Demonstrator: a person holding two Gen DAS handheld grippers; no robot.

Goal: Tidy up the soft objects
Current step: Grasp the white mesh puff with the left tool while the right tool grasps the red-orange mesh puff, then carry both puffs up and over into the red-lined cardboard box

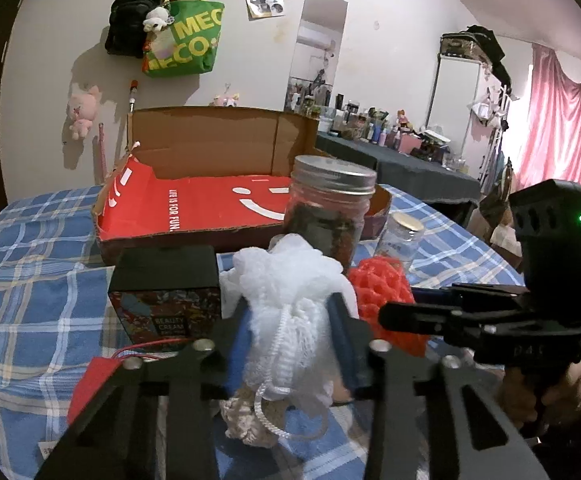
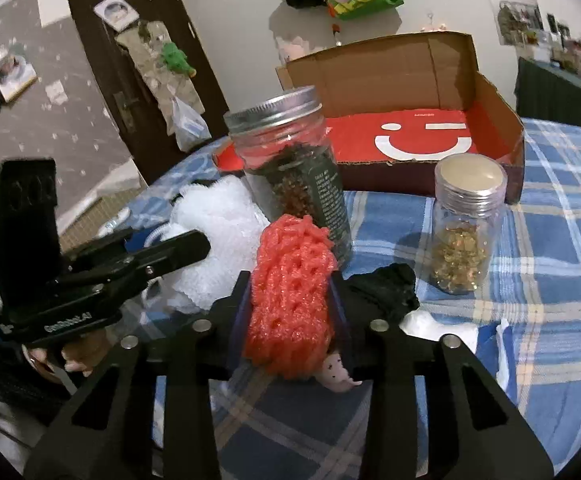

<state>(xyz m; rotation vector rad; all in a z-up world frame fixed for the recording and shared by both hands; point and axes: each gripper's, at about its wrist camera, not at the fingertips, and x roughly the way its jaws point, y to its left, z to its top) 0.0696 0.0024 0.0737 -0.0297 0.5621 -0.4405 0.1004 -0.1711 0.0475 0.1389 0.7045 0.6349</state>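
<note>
A: White mesh bath pouf [image 1: 290, 300] is held clenched between the fingers of the left tool [image 1: 290, 344], above the plaid tabletop [image 1: 30, 260], just in front of the tall metal-lidded jar [image 1: 328, 208].

B: Noted. Orange foam net [image 2: 290, 292] is gripped likewise by the right tool [image 2: 290, 312], beside the pouf. A small jar of golden beads [image 2: 464, 224] stands to its right.

A: Step judged: both soft items grasped, transfer not yet made. Open red-lined cardboard box [image 1: 210, 204] is taken as the likely destination, behind the jars.

B: Next move, as judged: both items to be lifted over the jars without knocking them. Black soft item [image 2: 386, 292] remains on the tabletop.
</note>
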